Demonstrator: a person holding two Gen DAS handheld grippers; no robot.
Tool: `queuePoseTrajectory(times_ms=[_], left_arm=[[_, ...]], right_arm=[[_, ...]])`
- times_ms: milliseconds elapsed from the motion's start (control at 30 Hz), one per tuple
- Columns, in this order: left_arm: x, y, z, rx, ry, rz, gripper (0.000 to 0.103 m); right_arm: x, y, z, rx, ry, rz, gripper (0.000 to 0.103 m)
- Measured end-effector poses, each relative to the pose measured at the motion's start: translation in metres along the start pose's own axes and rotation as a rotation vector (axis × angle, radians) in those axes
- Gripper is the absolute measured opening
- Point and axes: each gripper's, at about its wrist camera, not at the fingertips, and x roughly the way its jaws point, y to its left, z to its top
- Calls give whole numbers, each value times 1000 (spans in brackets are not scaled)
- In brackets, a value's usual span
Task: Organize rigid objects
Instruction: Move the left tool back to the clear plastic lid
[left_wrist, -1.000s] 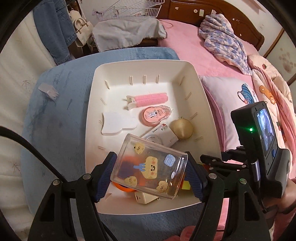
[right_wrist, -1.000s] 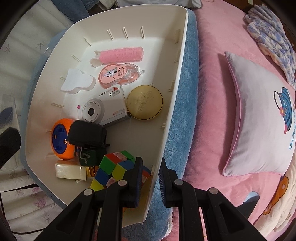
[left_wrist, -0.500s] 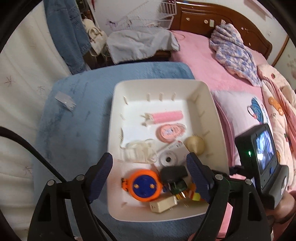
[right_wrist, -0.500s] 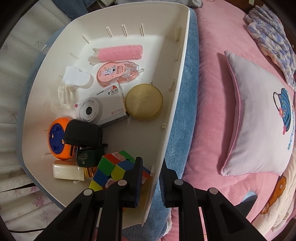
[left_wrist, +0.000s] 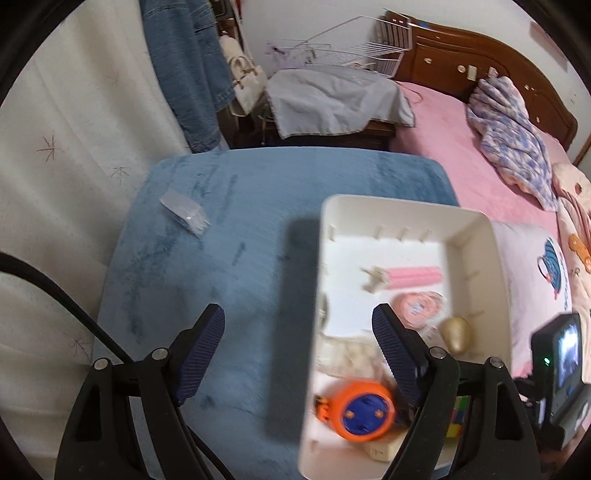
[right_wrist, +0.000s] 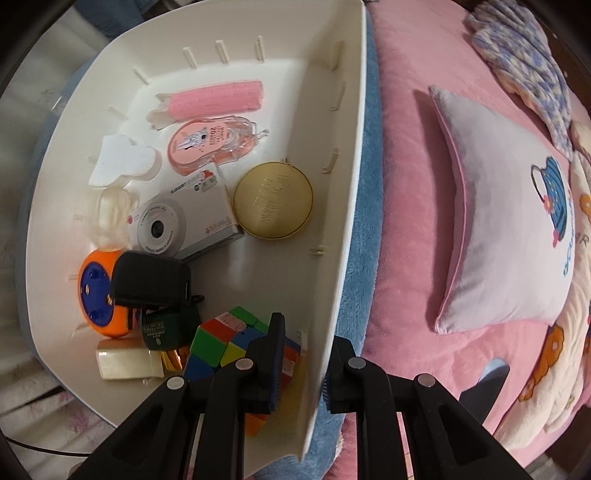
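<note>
Left gripper (left_wrist: 297, 352) jaws wide, nothing between, over blue plush cushion (left_wrist: 229, 258) at left rim of white plastic bin (left_wrist: 314, 295), lower centre of frame. Right gripper (right_wrist: 303, 360) clamps bin's right wall (right_wrist: 343, 221), lower centre. Clear plastic cup (right_wrist: 110, 214) lies inside bin, centre left, beside silver compact camera (right_wrist: 184, 225).

Two handheld grippers in black, with blue-padded fingers

The left gripper (left_wrist: 297, 349) has matte black angular arms fixed with silver screws, flat finger pads (left_wrist: 199, 350) of finely ribbed dark blue, and a black cable curving off beside it. The right gripper (right_wrist: 301, 363) is built alike: black triangular arms, round silver screws, dark blue ribbed pads (right_wrist: 277, 365).
</note>
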Motion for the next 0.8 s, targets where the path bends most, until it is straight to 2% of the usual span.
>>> queuePoseTrajectory(times_ms=[267, 433, 800], left_arm=[[38, 62, 40, -68, 6, 10, 84], [74, 105, 72, -164, 30, 3, 84], [159, 157, 106, -353, 78, 15, 84]], right_arm=[[3, -4, 5, 142, 33, -33, 18], [3, -7, 7, 225, 35, -46, 18], [5, -8, 16, 335, 27, -118, 20]])
